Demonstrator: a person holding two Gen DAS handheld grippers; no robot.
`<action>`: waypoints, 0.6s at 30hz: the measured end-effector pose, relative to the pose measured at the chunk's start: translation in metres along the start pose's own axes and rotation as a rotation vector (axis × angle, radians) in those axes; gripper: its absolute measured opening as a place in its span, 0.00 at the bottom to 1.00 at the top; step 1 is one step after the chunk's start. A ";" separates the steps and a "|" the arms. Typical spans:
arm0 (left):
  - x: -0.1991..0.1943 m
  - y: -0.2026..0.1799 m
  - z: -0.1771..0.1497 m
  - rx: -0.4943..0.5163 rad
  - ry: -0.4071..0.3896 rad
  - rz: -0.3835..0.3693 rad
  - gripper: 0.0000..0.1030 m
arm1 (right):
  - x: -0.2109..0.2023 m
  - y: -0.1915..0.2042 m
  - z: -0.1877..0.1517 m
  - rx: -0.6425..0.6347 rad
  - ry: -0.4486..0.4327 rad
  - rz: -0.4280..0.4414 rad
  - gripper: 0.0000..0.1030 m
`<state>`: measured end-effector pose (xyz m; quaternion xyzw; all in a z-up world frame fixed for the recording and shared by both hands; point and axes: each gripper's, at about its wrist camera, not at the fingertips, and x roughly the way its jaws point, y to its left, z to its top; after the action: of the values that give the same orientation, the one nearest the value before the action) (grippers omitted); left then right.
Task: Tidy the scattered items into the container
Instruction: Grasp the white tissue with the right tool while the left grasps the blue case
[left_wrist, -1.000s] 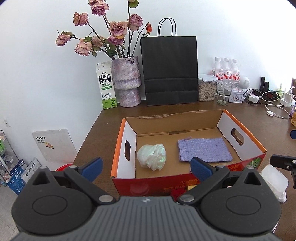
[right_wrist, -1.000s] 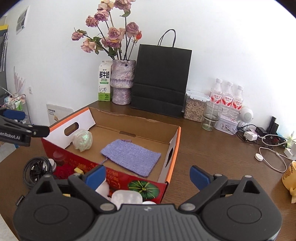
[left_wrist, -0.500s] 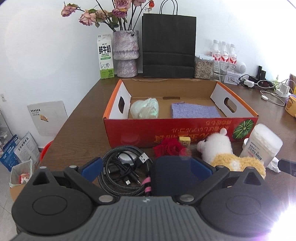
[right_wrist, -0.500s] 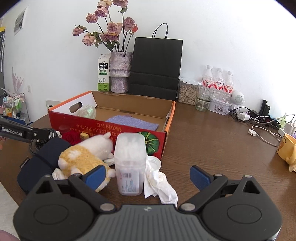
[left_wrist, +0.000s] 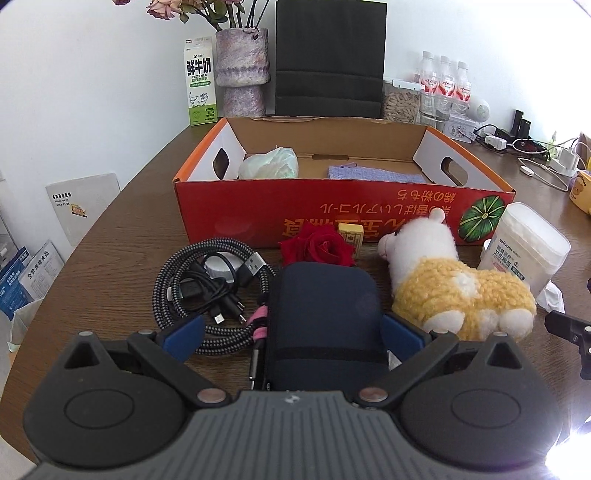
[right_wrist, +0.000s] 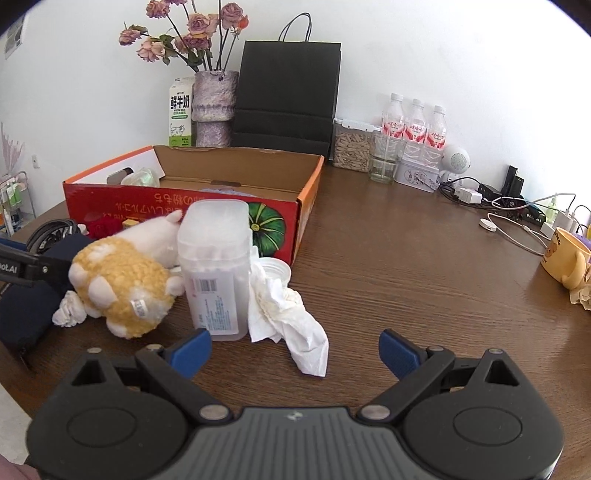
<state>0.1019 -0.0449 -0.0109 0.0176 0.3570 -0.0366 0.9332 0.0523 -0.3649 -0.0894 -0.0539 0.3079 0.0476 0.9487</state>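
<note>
A red cardboard box (left_wrist: 332, 206) holds a pale plastic bag (left_wrist: 269, 168) and a purple cloth (left_wrist: 373, 173). In front of it lie a coiled cable (left_wrist: 207, 291), a red rose (left_wrist: 317, 249), a small yellow block (left_wrist: 351, 236), a plush animal (left_wrist: 454, 284) and a clear swab tub (left_wrist: 524, 247). My left gripper (left_wrist: 293, 338) is open, its fingers on either side of a navy pouch (left_wrist: 325, 321). My right gripper (right_wrist: 295, 352) is open just short of a crumpled tissue (right_wrist: 291, 317), beside the tub (right_wrist: 218, 266) and the plush (right_wrist: 122, 280).
Behind the box stand a milk carton (left_wrist: 201, 81), a vase (left_wrist: 242, 70), a black paper bag (left_wrist: 328, 59), a seed jar (right_wrist: 352, 146) and water bottles (right_wrist: 415, 122). Chargers and cords (right_wrist: 509, 218) and a yellow mug (right_wrist: 565, 258) sit at the right.
Both grippers have dropped and drawn back from above the box to table level in front of it. The pouch now sits between my left fingers, the tissue before my right.
</note>
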 end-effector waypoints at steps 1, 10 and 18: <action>0.000 -0.001 0.000 0.000 0.001 0.000 1.00 | 0.003 -0.002 0.000 0.000 0.003 -0.003 0.94; 0.012 -0.009 -0.002 0.018 0.027 0.006 1.00 | 0.029 -0.012 0.006 -0.004 0.029 0.028 0.83; 0.013 -0.014 -0.004 0.041 0.016 -0.004 1.00 | 0.034 -0.011 0.006 -0.026 0.036 0.092 0.41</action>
<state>0.1076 -0.0590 -0.0230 0.0363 0.3639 -0.0453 0.9296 0.0847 -0.3731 -0.1035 -0.0531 0.3263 0.0941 0.9391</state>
